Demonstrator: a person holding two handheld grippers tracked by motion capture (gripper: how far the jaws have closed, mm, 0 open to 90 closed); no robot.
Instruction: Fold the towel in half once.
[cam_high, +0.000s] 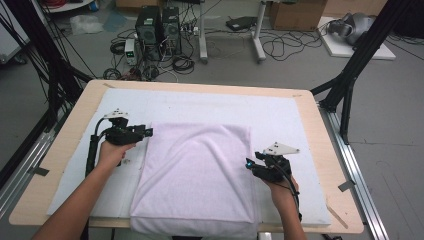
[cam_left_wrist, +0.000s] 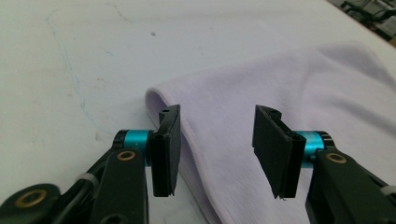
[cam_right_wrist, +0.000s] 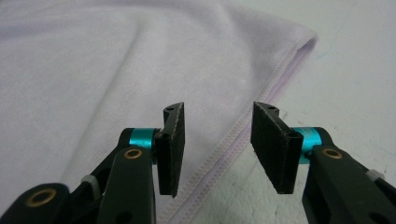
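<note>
- One pale lilac towel (cam_high: 195, 175), folded, lies flat on the white mat (cam_high: 290, 120) in the middle of the table (cam_high: 325, 150), near edge at the table's front.
- Its long axis runs from the person's side away toward the far side; the far end is a bit narrower in the high view.
- Left gripper (cam_high: 145, 132) sits at the towel's far left corner. In the left gripper view (cam_left_wrist: 217, 149) the folded edge runs up between the jaws; jaws apart, nothing pinched.
- Right gripper (cam_high: 248, 164) sits just beside the towel's right edge, about midway along. In the right gripper view (cam_right_wrist: 217, 147) the stitched hem passes between the jaws; jaws apart, pads off the cloth.
- Count: one towel, two grippers, one mat, one table.
- Left hand (cam_high: 114, 152) and right hand (cam_high: 281, 192) each hold a gripper, forearms coming in from the near side.
- Beyond the table: two computer towers (cam_high: 160, 25) and loose cables (cam_high: 280, 45) on the floor.
</note>
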